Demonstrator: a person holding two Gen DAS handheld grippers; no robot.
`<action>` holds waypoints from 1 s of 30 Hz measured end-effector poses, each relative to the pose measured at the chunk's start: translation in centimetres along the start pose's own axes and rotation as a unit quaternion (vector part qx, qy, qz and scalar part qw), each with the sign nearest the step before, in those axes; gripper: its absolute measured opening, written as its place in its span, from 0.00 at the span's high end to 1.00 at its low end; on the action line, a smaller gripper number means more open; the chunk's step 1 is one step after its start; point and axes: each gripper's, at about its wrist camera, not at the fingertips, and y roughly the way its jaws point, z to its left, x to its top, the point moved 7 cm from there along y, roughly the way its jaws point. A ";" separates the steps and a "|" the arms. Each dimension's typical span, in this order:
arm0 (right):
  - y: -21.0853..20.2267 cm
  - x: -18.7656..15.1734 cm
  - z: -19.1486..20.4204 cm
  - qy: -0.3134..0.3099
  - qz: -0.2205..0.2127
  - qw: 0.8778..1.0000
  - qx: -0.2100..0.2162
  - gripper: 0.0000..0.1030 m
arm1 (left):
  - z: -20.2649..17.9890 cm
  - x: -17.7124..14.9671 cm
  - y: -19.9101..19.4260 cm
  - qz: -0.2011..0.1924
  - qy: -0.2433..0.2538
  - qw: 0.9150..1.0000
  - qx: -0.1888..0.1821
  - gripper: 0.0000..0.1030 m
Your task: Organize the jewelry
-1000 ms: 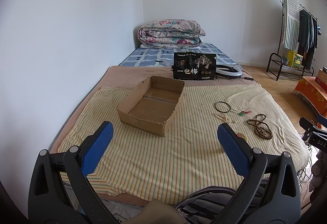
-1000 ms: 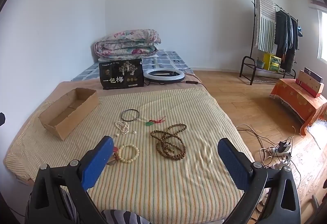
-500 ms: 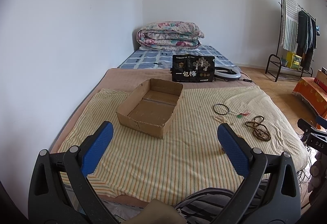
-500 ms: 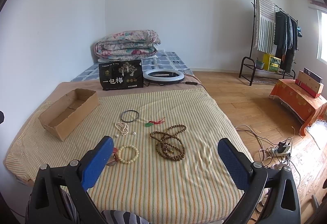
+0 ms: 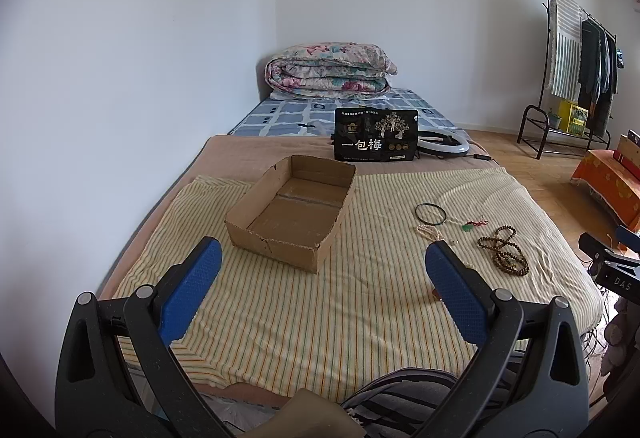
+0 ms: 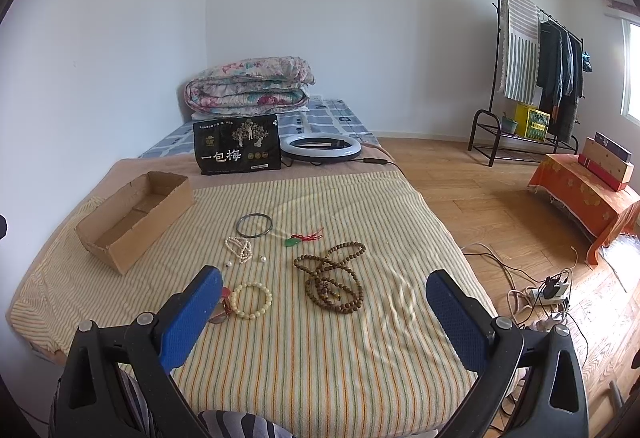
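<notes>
An empty open cardboard box (image 5: 292, 212) (image 6: 134, 216) sits on the striped cloth on the bed. To its right lie a dark bangle (image 6: 254, 225), a white pearl strand (image 6: 239, 249), a green pendant on red cord (image 6: 296, 239), a long brown bead string (image 6: 334, 278) and a cream bead bracelet (image 6: 250, 300). The bangle (image 5: 430, 214) and brown beads (image 5: 503, 252) also show in the left wrist view. My left gripper (image 5: 322, 270) is open and empty, before the box. My right gripper (image 6: 322, 304) is open and empty, above the near jewelry.
A black printed bag (image 6: 236, 150) and a white ring light (image 6: 320, 147) stand behind the cloth, with a folded quilt (image 6: 248, 86) at the bed's head. A clothes rack (image 6: 532, 78), an orange-covered stand (image 6: 588, 198) and floor cables (image 6: 548, 290) are right of the bed.
Both grippers have drawn back and up a little, so the box and jewelry look slightly farther away. Both stay open and nothing on the bed has moved.
</notes>
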 end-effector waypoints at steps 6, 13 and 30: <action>0.0 0.0 0.0 0.000 0.000 1.000 0.000 0.00 | -0.2 0.1 0.0 0.000 0.001 1.000 -0.002 0.00; 0.3 -0.1 0.0 0.001 0.002 1.000 0.001 0.00 | -0.5 0.3 0.6 0.005 0.005 1.000 -0.006 0.00; 2.2 0.3 0.2 0.002 0.019 1.000 0.000 0.00 | -0.2 0.8 2.7 0.018 0.005 1.000 -0.009 0.00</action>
